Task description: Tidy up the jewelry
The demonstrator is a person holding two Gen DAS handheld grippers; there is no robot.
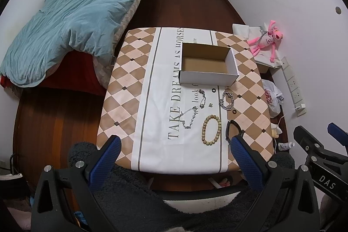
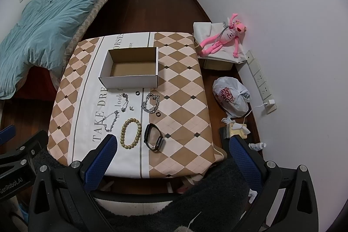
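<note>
Left gripper and right gripper hovering near side of box, above bench edge, jaws spread wide, gripping nothing.

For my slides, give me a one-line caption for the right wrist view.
Open right gripper above a table with a beaded bracelet, black watch, chains and an empty cardboard box.

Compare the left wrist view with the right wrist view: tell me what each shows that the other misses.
Only the left wrist view shows the black band partly hidden behind a blue finger. Only the right wrist view shows it whole, plus the tissue and clutter on the floor. Both show the empty cardboard box, the wooden bead bracelet, the silver chain bracelet, and both the left gripper and right gripper with jaws open.
</note>
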